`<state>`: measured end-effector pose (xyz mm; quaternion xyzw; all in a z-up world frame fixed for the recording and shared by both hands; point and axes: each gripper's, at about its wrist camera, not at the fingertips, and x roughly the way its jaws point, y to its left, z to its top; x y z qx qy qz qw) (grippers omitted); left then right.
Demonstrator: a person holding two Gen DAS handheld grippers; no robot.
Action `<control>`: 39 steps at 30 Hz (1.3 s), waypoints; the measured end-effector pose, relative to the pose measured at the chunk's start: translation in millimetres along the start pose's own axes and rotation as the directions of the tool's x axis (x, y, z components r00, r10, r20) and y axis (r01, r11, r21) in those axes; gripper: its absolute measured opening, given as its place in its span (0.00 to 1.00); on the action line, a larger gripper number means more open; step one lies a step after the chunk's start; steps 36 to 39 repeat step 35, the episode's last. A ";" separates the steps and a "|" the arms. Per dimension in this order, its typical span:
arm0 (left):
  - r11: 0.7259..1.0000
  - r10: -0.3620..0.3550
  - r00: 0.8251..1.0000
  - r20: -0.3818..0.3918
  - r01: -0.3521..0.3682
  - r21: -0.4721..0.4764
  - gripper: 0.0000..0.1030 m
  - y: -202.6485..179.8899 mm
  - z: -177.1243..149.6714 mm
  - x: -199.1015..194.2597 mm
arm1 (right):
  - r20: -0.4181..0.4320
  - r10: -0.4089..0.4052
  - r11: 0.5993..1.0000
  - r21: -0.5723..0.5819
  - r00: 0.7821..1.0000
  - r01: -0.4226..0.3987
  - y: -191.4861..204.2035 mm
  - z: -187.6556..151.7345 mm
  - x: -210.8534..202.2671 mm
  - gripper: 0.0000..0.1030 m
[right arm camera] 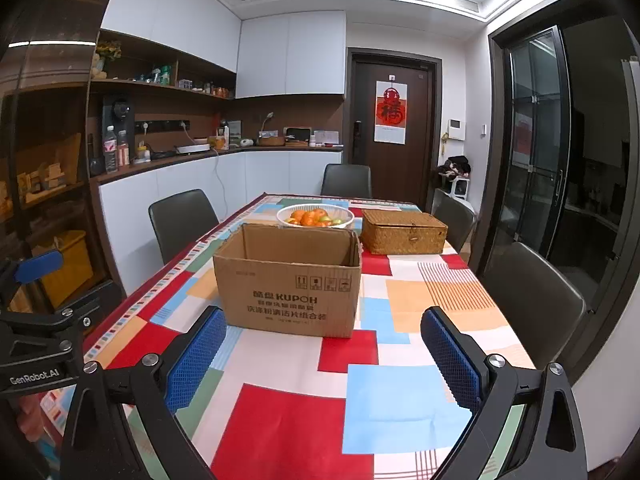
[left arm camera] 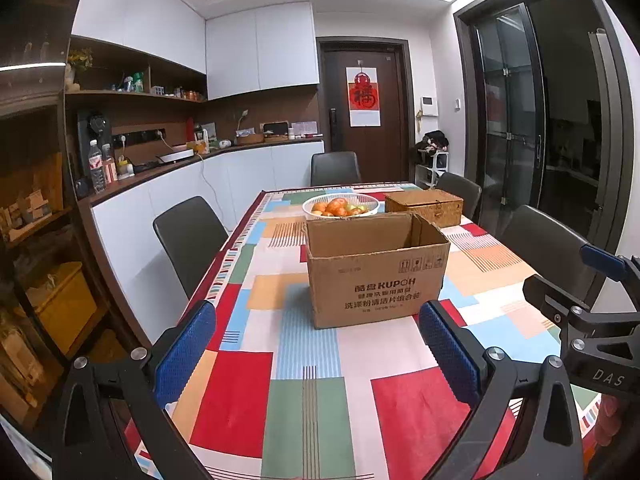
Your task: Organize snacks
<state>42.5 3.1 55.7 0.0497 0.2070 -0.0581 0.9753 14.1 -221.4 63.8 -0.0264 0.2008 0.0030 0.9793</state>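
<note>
Left wrist view: both grippers hover spread and empty before the open brown cardboard box (left arm camera: 376, 268) at twelve o'clock.
No snacks show (box contents hidden); left gripper (left arm camera: 316, 354), right gripper (right arm camera: 322, 354); packed already or awaiting snacks, I can't judge.

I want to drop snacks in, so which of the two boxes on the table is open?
The cardboard box, nearest the grippers: its top is open. The wicker box behind it, beside the fruit bowl, has its lid shut.
</note>
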 end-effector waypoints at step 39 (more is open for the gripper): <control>1.000 -0.006 1.000 -0.021 0.006 -0.004 1.00 -2.4 -1.7 7.9 | -0.021 0.002 1.000 0.016 1.000 -0.002 -0.6 -3.5 9.2 0.96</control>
